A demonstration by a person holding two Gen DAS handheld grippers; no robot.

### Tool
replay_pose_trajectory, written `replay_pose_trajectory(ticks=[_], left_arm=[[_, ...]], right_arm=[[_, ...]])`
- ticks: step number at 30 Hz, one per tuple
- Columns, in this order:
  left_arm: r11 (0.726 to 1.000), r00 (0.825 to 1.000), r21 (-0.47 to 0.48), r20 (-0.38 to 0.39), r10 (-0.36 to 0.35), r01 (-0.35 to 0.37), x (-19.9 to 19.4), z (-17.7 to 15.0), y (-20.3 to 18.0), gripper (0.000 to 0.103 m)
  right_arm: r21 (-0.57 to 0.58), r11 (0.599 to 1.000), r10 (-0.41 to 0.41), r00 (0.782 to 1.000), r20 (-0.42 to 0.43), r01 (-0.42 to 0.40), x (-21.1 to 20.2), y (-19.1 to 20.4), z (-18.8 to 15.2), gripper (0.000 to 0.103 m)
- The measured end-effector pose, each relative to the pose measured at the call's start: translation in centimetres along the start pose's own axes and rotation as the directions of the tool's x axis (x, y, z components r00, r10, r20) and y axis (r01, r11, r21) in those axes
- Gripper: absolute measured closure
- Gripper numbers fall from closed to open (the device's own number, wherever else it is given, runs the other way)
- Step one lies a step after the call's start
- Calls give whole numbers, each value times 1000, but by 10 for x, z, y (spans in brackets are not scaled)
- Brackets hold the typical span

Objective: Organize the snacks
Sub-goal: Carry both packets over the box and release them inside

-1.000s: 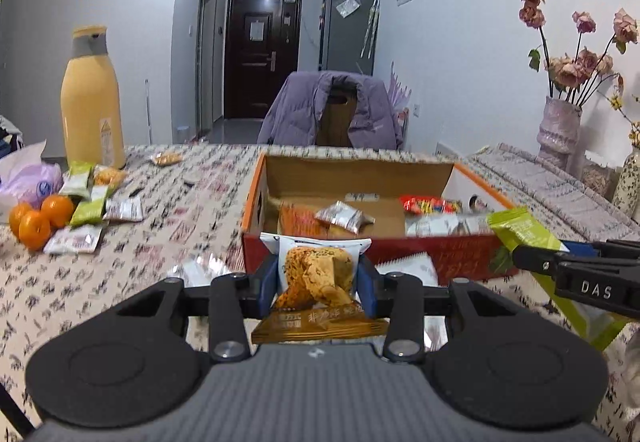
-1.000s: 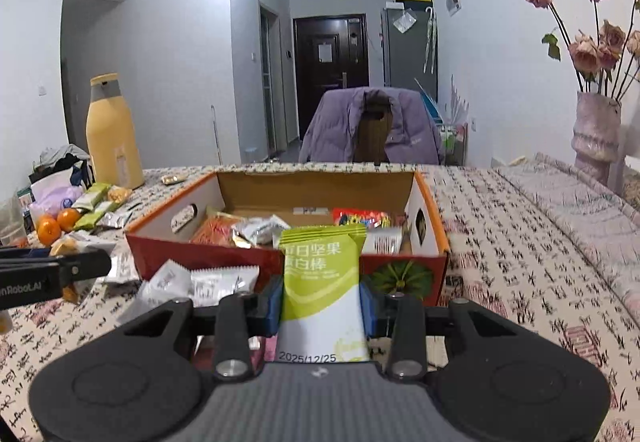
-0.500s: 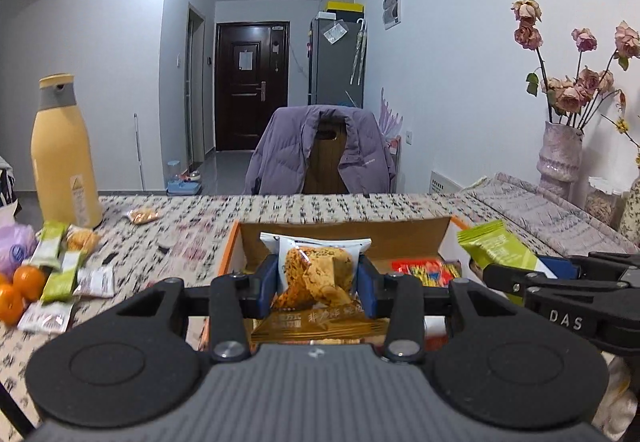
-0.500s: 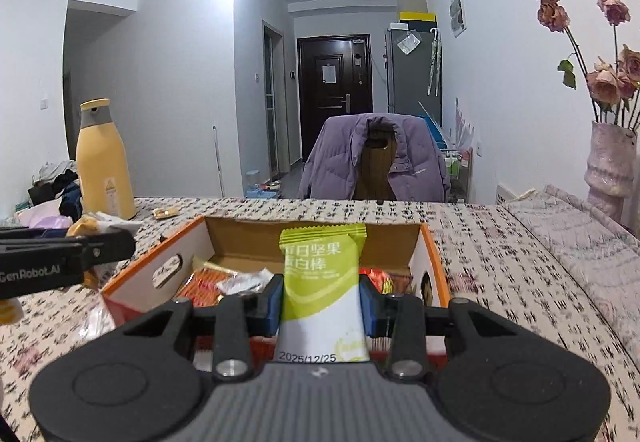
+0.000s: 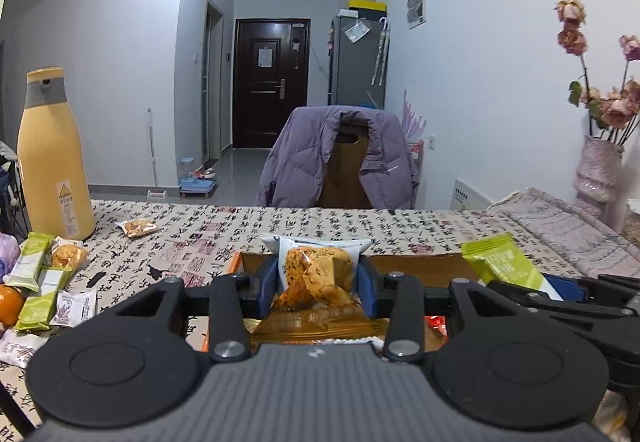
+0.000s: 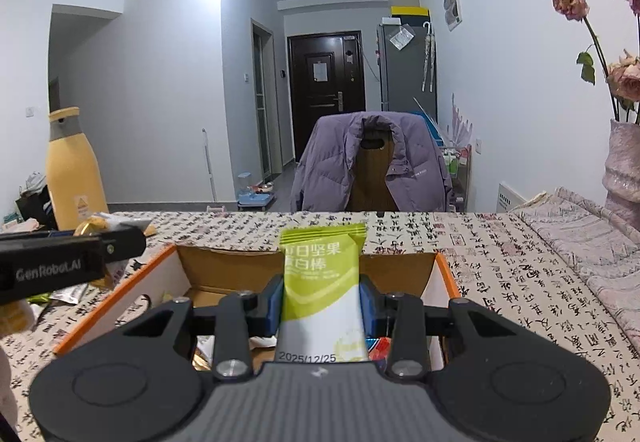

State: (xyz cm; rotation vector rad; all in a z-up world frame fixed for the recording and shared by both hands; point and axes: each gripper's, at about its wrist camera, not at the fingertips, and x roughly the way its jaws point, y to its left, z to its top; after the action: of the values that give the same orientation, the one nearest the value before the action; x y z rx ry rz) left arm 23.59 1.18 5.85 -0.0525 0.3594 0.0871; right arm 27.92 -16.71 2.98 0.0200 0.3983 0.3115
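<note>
**Over the open box: both grippers loaded**

Above the cardboard box [image 6: 400, 262], orange-rimmed and open-topped, both grippers hang with snacks in hand.

- Left gripper [image 5: 318, 274]: jaws closed on a clear-fronted pastry packet [image 5: 318, 270], crumbly orange cake inside, brown band below with Chinese print, not fully readable.
- Right gripper [image 6: 322, 298]: jaws closed on a green nut bar [image 6: 322, 266], upright; Chinese characters on the green top, white lower part stamped "2025/12/25".
- Left gripper's side arm, seen from the right wrist view, reads "GenRobot.AI".
- Tabletop [image 5: 320, 226] covered in calligraphy-print cloth. At its left edge: loose green bars [image 5: 36, 290], small white sachets, an orange.
- Yellow bottle [image 5: 52, 158] stands far left, warning-triangle sticker on its side.
- Purple jacket [image 5: 336, 158] drapes a chair beyond the tabletop.
</note>
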Motion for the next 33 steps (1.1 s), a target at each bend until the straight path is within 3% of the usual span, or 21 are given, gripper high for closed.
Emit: replay_pose_trajectory(ticks=[13, 15, 16, 18, 19, 20, 22, 33], left_arm=[[1000, 997, -1, -73, -14, 14, 25, -28, 13, 61], [1000, 998, -13, -65, -16, 15, 24, -29, 15, 48], [1000, 998, -20, -59, -12, 11, 23, -29, 16, 42], [1000, 999, -28, -45, 3, -4, 20, -29, 17, 13], [999, 999, -33, -39, 12, -14, 19, -29, 17, 5], [999, 999, -42, -29, 21, -22, 18, -30, 19, 0], [998, 999, -54, -28, 22, -23, 17, -29, 22, 0], [997, 1000, -70, -22, 18, -19, 14, -24, 23, 0]], right_arm=[[32, 999, 21, 997, -72, -18, 17, -9, -22, 64], [35, 999, 16, 997, -70, -14, 15, -11, -23, 62], [39, 999, 15, 998, -68, -13, 14, -12, -23, 57], [53, 999, 13, 998, -62, -10, 11, -14, -23, 37], [60, 998, 5, 998, -55, -2, 10, -15, -24, 19], [62, 998, -2, 999, -47, 5, 8, -16, -23, 7], [65, 998, -8, 999, -35, 11, 5, -16, -22, 0], [73, 997, -19, 999, -35, 22, 5, -18, -22, 0]])
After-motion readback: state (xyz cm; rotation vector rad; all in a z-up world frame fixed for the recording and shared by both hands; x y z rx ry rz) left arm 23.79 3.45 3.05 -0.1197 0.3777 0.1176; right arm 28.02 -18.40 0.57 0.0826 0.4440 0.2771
